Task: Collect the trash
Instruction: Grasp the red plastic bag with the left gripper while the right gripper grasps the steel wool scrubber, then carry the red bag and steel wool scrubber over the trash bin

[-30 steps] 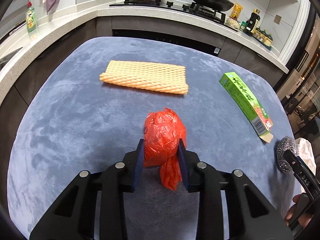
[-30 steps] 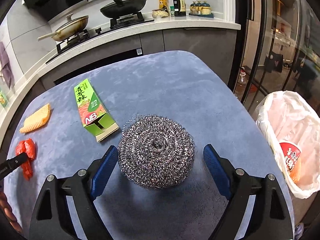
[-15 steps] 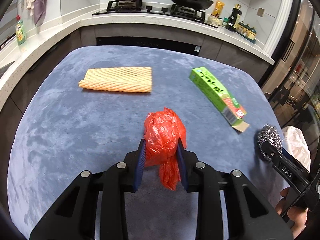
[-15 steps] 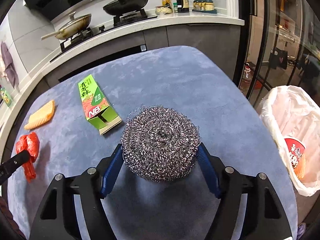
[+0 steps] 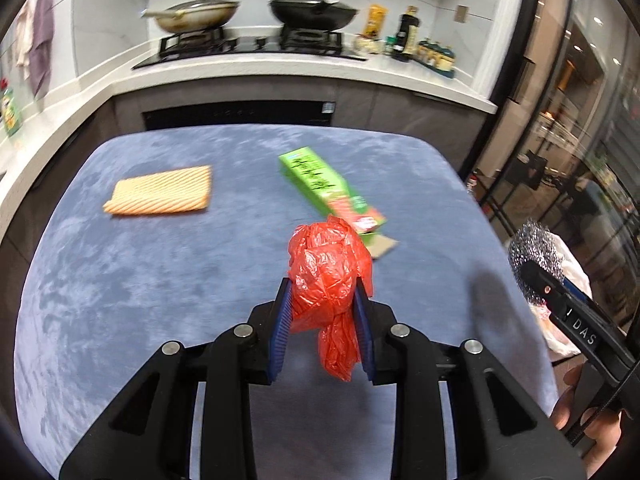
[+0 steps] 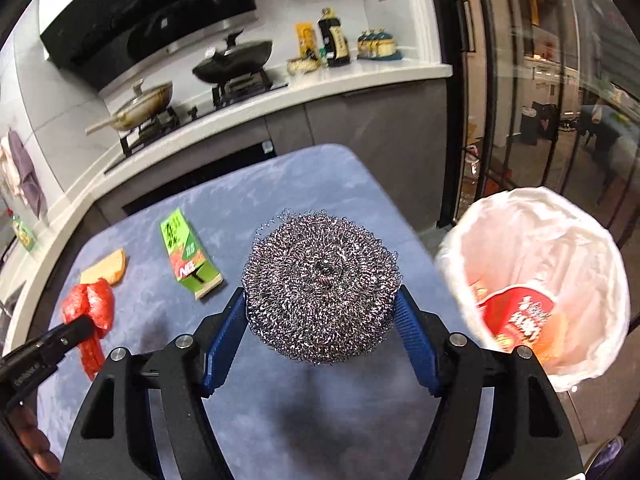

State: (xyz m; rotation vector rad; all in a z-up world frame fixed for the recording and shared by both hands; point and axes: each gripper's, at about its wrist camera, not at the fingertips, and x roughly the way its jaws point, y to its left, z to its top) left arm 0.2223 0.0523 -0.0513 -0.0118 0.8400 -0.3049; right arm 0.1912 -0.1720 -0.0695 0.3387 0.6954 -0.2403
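Observation:
My left gripper (image 5: pixel 322 320) is shut on a crumpled red plastic bag (image 5: pixel 328 276) and holds it above the blue table (image 5: pixel 140 280). My right gripper (image 6: pixel 320 328) is shut on a steel wool scourer (image 6: pixel 320 292), lifted off the table near its right edge. A white-lined trash bin (image 6: pixel 560 248) stands beside the table on the right, with a red wrapper (image 6: pixel 520 316) inside. The red bag (image 6: pixel 90 304) also shows at the left of the right wrist view, and the scourer (image 5: pixel 534 248) at the right of the left wrist view.
A green carton (image 5: pixel 328 188) and an orange foam net sleeve (image 5: pixel 160 196) lie on the table; both show in the right wrist view too, carton (image 6: pixel 188 260), sleeve (image 6: pixel 106 268). A kitchen counter with stove and pans (image 5: pixel 240 52) runs behind.
My right gripper closed on the scourer and lifted it toward the bin. My left gripper rose with the red bag and turned rightward.

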